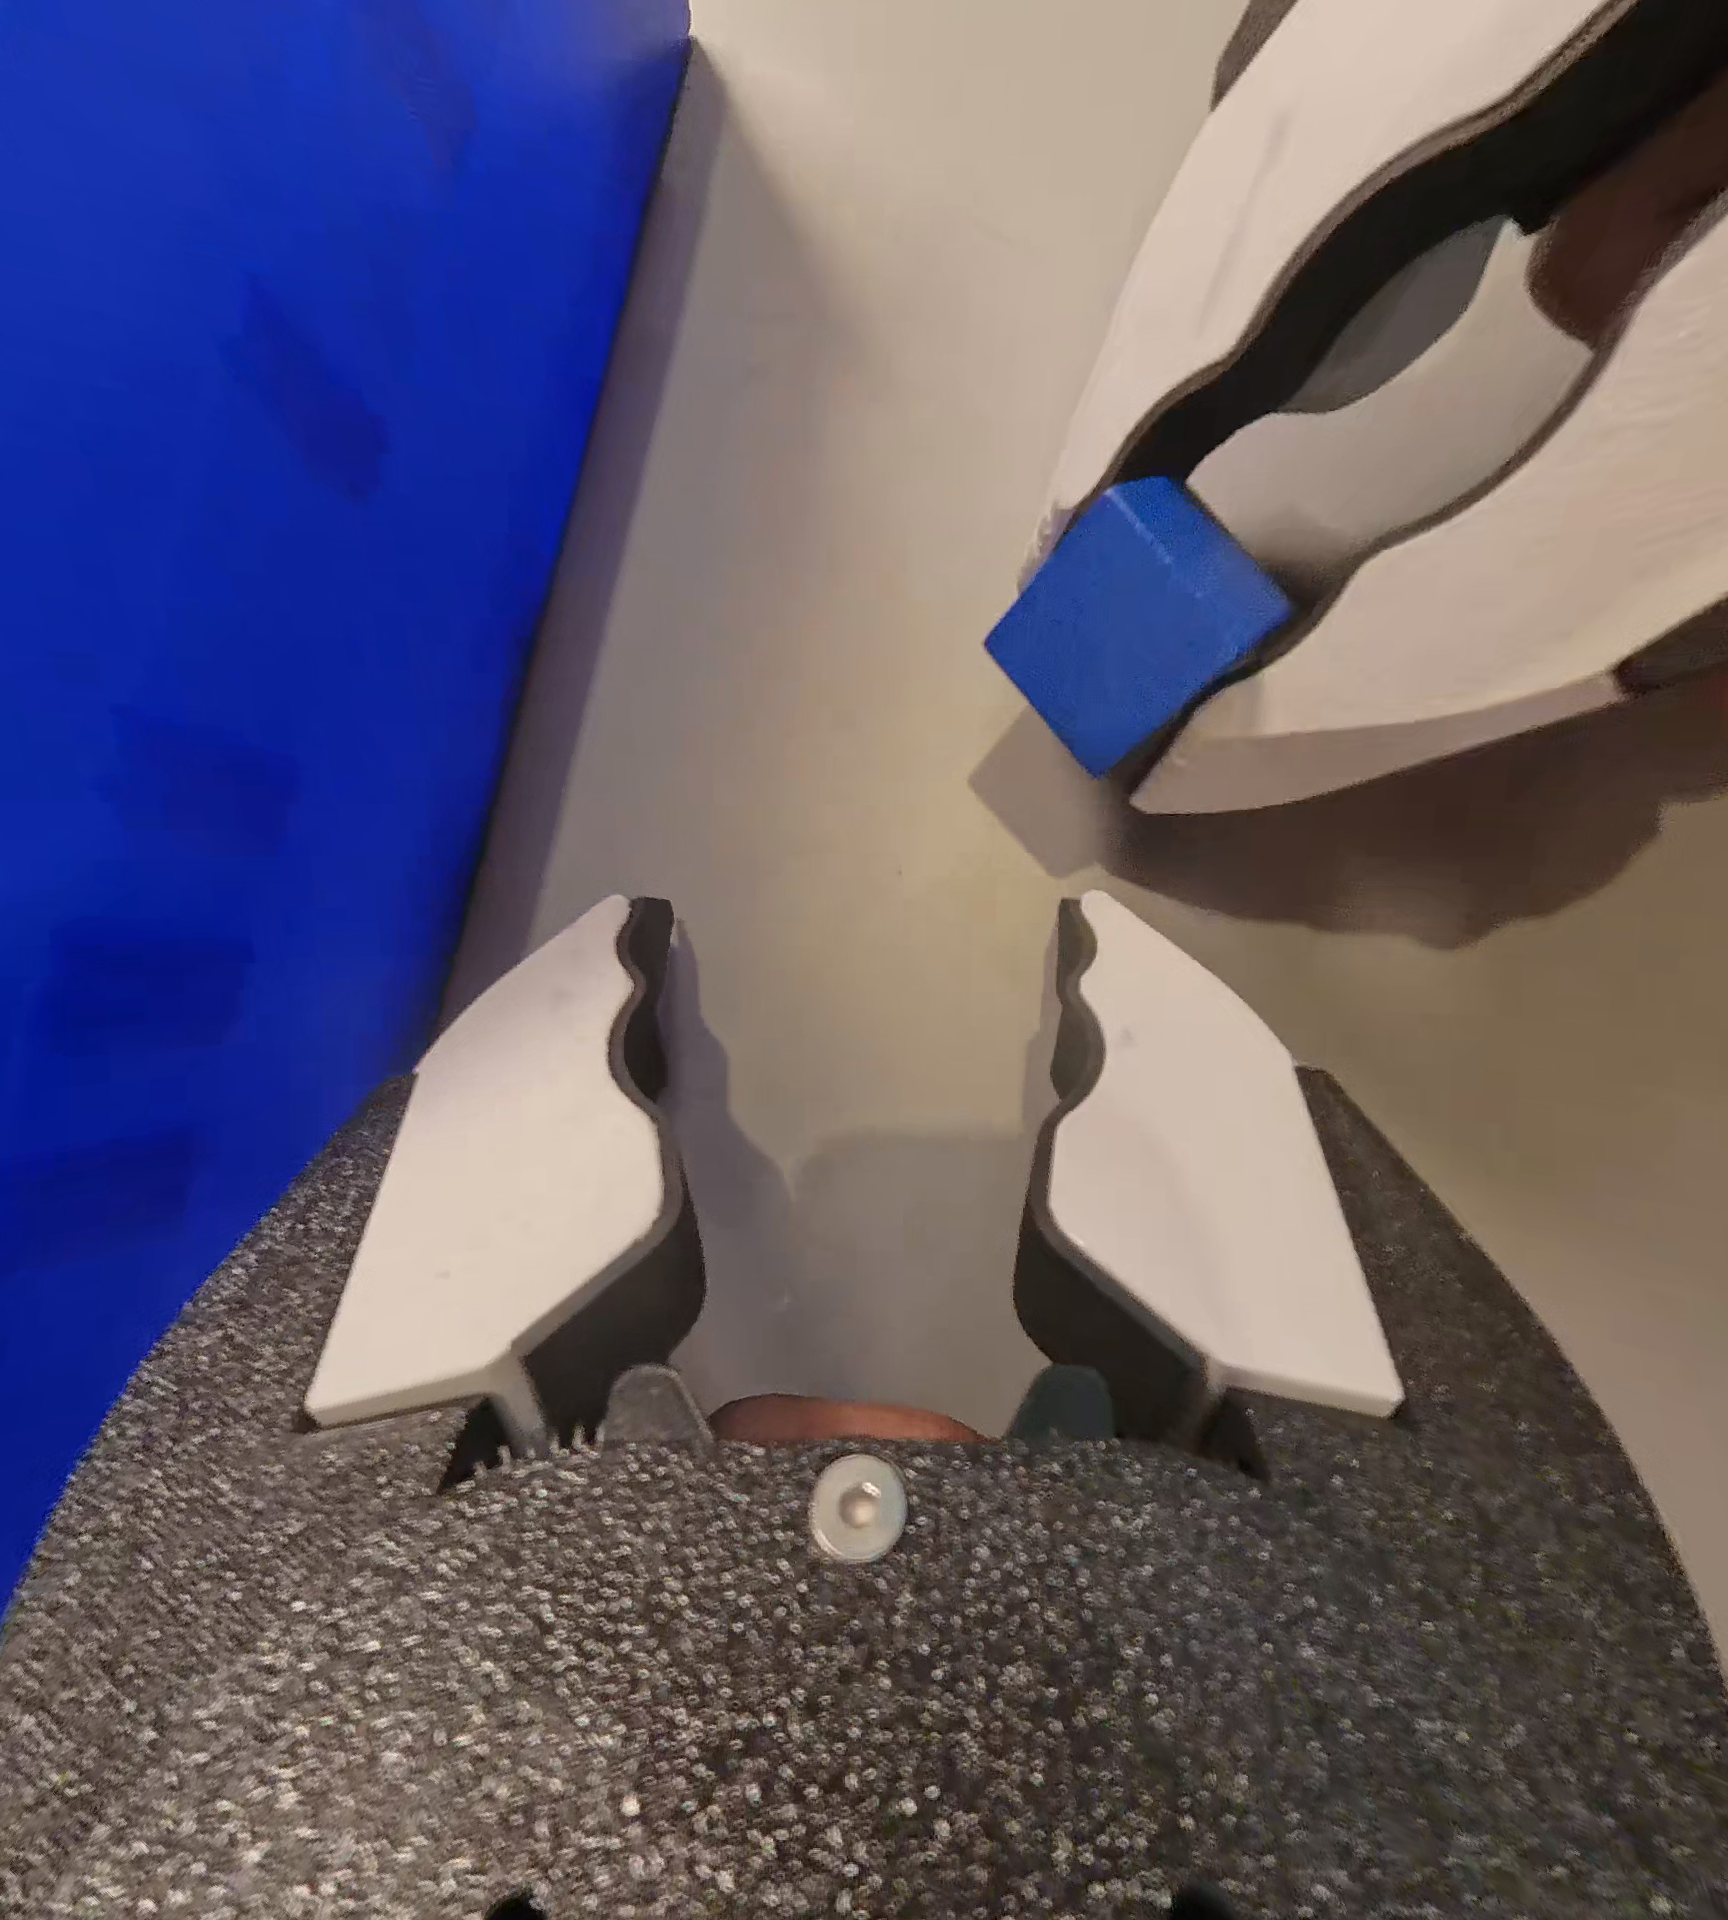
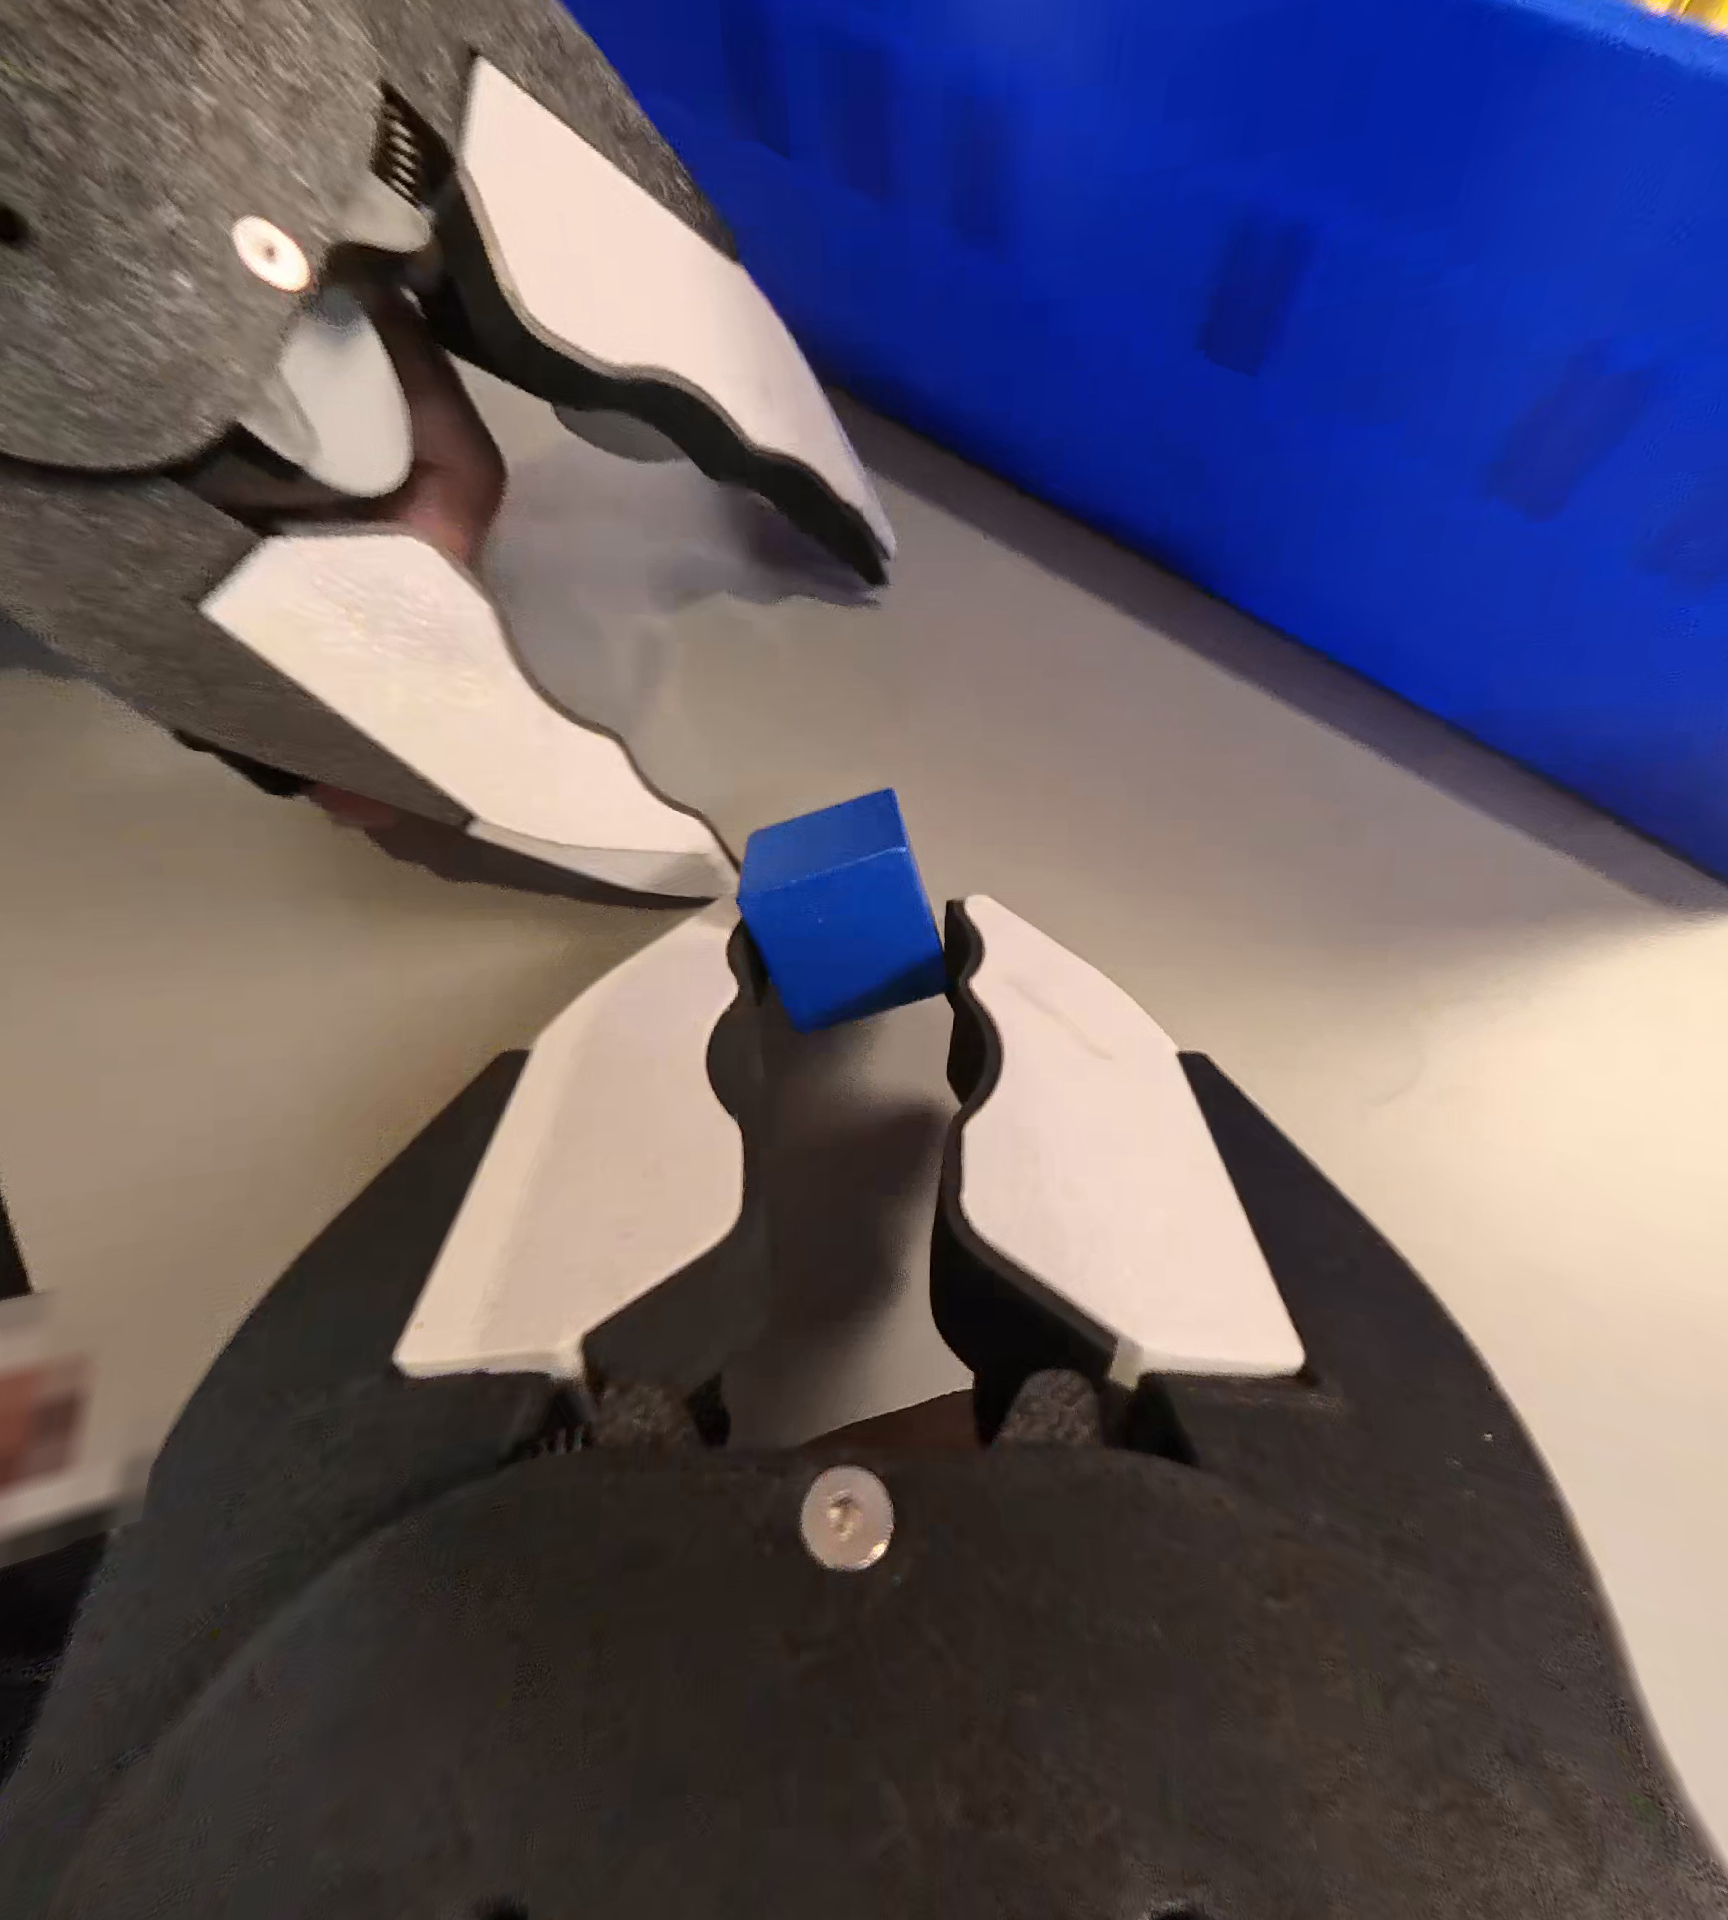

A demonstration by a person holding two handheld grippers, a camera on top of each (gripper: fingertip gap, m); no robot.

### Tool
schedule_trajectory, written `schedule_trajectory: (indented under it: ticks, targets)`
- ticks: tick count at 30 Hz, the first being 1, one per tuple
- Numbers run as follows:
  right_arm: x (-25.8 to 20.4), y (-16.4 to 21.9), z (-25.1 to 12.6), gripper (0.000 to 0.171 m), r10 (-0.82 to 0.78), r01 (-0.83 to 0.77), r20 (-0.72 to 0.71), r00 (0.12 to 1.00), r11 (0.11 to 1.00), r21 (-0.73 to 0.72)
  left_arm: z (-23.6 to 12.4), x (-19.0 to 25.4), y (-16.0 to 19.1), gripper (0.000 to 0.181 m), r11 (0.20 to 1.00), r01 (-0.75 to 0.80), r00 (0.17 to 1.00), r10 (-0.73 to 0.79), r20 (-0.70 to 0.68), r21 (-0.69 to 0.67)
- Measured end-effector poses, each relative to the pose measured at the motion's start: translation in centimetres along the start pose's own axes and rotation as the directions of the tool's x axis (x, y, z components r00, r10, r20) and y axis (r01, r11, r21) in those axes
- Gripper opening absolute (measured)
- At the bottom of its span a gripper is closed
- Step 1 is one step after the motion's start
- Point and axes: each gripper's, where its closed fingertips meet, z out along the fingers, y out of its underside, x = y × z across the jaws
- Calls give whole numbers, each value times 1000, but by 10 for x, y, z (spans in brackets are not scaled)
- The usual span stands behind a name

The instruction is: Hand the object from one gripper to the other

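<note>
Seemingly, the handover is only half prepared: the blue cube (image 2: 839,909) is pinched at the tips of the right gripper (image 2: 844,935) above the table (image 2: 1359,1039), while the left gripper (image 1: 865,914), spread wide and empty, is held just beside it, uncommitted.

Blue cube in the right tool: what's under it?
Only bare white table under the blue cube, which the right tool holds raised above its own shadow. The cube's underside is hidden.
</note>
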Motion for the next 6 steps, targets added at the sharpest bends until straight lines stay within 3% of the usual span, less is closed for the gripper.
schedule_trajectory:
  ticks: [6]
  targets:
    - [9, 7, 14, 33, -45, 43, -34, 998, 997, -62, 1, 1, 1, 74, 998, 47, 998, -46, -35, 30]
